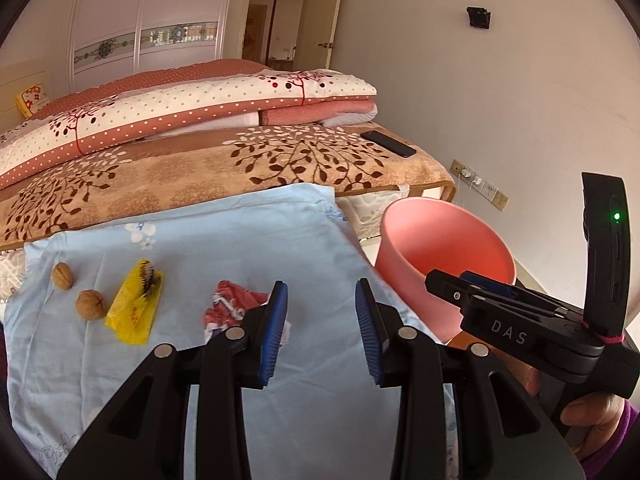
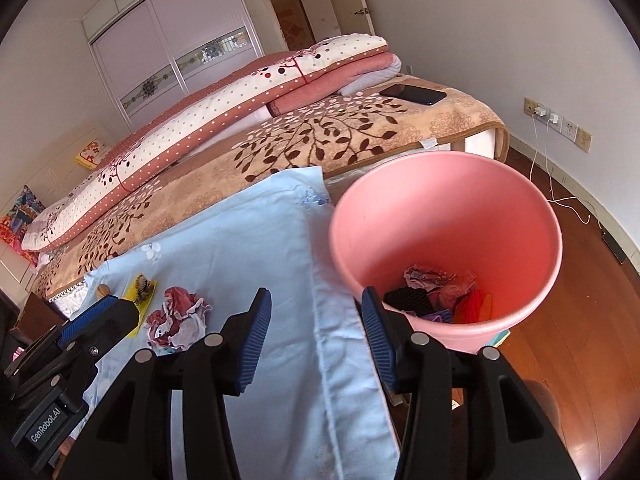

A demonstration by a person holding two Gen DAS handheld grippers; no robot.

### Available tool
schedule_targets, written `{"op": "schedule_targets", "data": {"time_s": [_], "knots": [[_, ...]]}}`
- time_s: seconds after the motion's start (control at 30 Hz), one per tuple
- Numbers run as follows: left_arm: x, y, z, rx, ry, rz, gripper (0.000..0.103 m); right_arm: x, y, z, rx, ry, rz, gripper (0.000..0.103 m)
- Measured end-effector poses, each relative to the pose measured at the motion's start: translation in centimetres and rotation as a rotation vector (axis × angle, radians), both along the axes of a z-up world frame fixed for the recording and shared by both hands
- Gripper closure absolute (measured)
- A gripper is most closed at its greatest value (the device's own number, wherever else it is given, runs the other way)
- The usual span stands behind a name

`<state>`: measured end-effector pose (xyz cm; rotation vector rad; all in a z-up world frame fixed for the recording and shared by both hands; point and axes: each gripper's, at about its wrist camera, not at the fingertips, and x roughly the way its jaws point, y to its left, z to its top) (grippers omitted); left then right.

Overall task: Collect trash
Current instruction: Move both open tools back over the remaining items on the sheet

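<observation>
Both claws stand spread with nothing between their pads: the left gripper (image 1: 322,328) hangs over the blue cloth (image 1: 240,248) near its right edge, and the right gripper (image 2: 316,344) hangs over that same edge, just beside the pink bin (image 2: 444,216), which stands on the floor against the cloth's right side. No earlier view is given, so the step in hand is only a judgement: most likely the next pickup. The nearest piece is the crumpled red-and-white paper (image 1: 236,308), lying just left of the left gripper's left finger, toward the near middle of the cloth. To take it cleanly, the left gripper should shift left until the wad sits between the pads, come down without catching the cloth, and close on the bulk of the paper, not a loose flap. Counted on the cloth: one crumpled paper, one yellow wrapper (image 1: 134,304) and two walnuts (image 1: 90,304) toward the left edge. One bin, already holding several scraps at its bottom; their number cannot be told.
</observation>
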<state>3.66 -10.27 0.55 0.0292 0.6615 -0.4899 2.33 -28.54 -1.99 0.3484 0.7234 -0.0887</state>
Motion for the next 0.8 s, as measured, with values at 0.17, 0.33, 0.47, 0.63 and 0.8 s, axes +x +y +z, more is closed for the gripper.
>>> {"op": "schedule_targets", "data": {"time_s": [0.17,0.33,0.47,0.63,0.8], "knots": [[0.0,3.9,-0.7,0.012,0.01,0.074,0.068,0.8,3.0,-0.7,0.004,0.014,0.057,0.055],[0.0,7.5,-1.5,0.023,0.018,0.141,0.068,1.7,6.1,-1.2,0.0,0.031,0.123,0.052],[0.2,9.8,-2.0,0.032,0.024,0.183,0.068,2.6,8.5,-1.6,-0.025,0.045,0.179,0.052],[0.9,12.1,-2.6,0.021,0.044,0.214,0.068,4.0,10.3,-2.5,-0.031,0.07,0.213,0.048],[2.6,13.7,-2.7,0.012,0.06,0.229,0.068,5.6,10.8,-3.2,0.016,0.088,0.223,0.047]]}}
